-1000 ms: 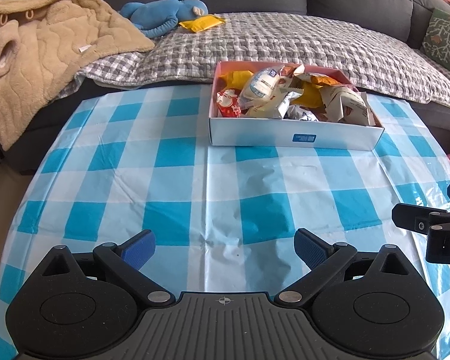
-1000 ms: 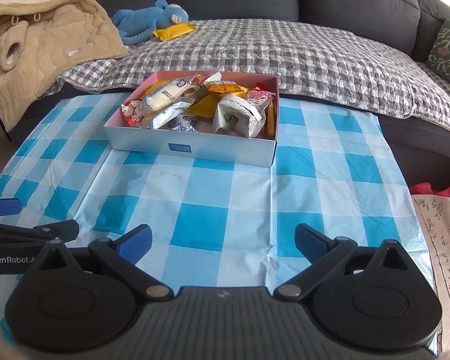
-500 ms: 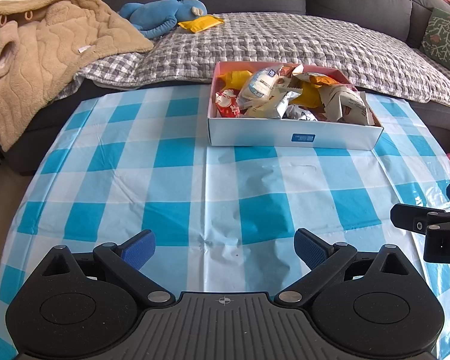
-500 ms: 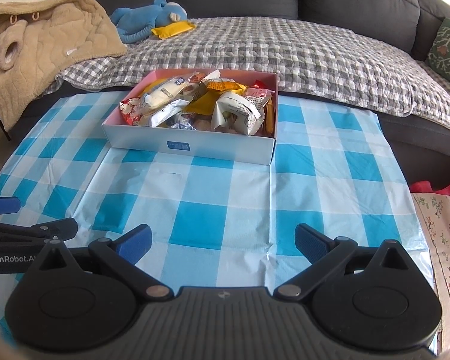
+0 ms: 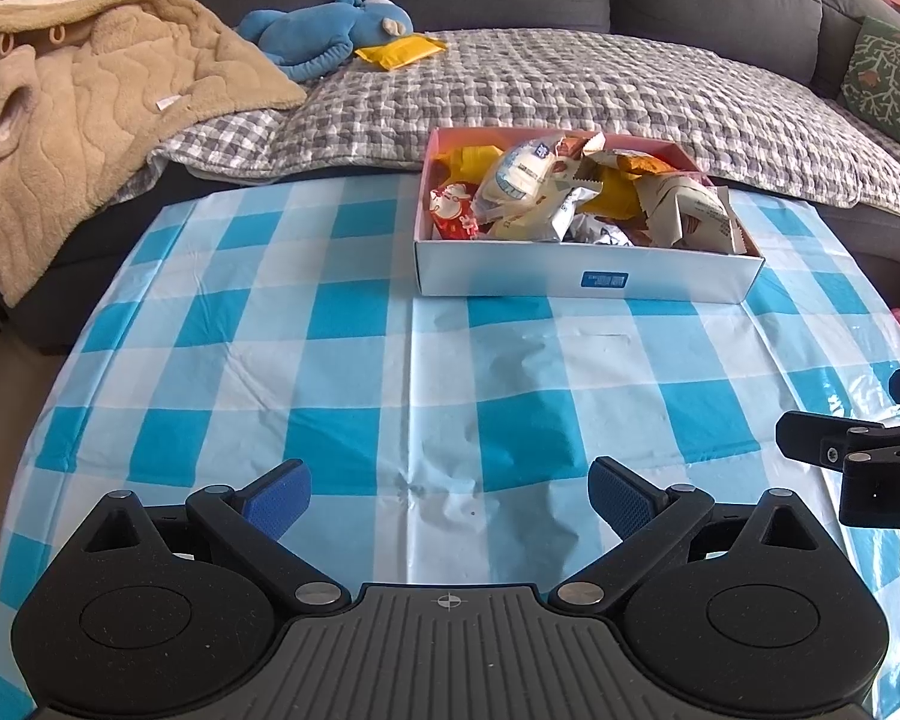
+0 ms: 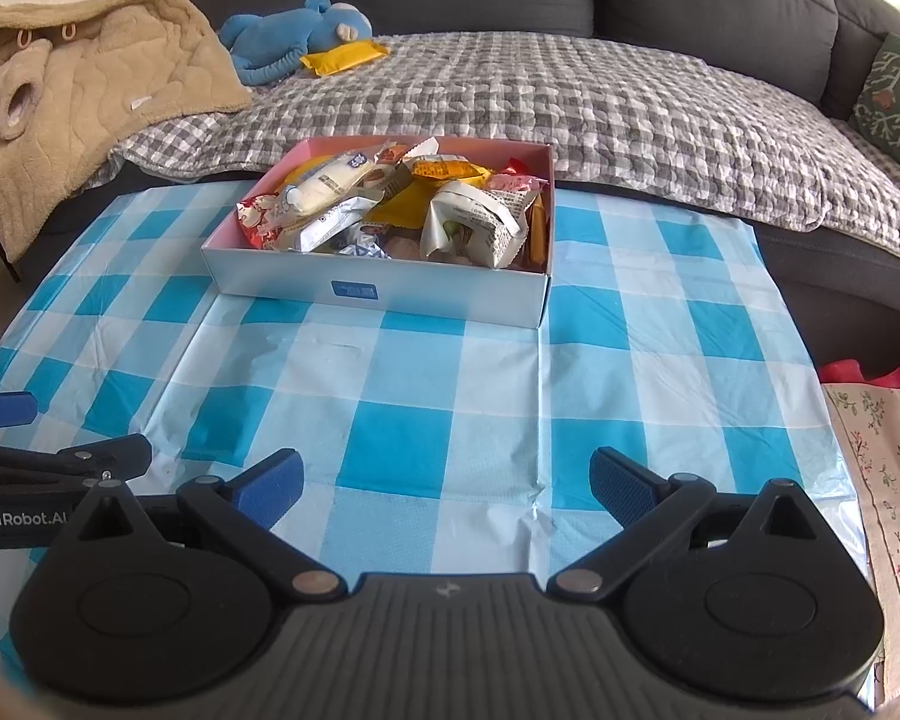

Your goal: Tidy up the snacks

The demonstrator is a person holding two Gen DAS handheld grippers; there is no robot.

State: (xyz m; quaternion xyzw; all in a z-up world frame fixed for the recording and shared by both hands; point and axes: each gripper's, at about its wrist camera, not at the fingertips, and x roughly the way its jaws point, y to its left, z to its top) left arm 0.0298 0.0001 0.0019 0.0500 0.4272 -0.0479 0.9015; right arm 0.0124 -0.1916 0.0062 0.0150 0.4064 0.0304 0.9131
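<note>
Beyond the box [image 5: 582, 279], heaped with snack packets [image 5: 528, 180] hiding its floor, both empty tongs, left [image 5: 450, 495] and right [image 6: 444, 483], gape apart above the bench [image 5: 330, 360].

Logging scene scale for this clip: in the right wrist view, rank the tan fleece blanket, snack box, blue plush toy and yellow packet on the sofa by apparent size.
1. Tan fleece blanket, partly cut off
2. Snack box, nearer the camera, so unsure against the blanket
3. Blue plush toy
4. Yellow packet
</note>
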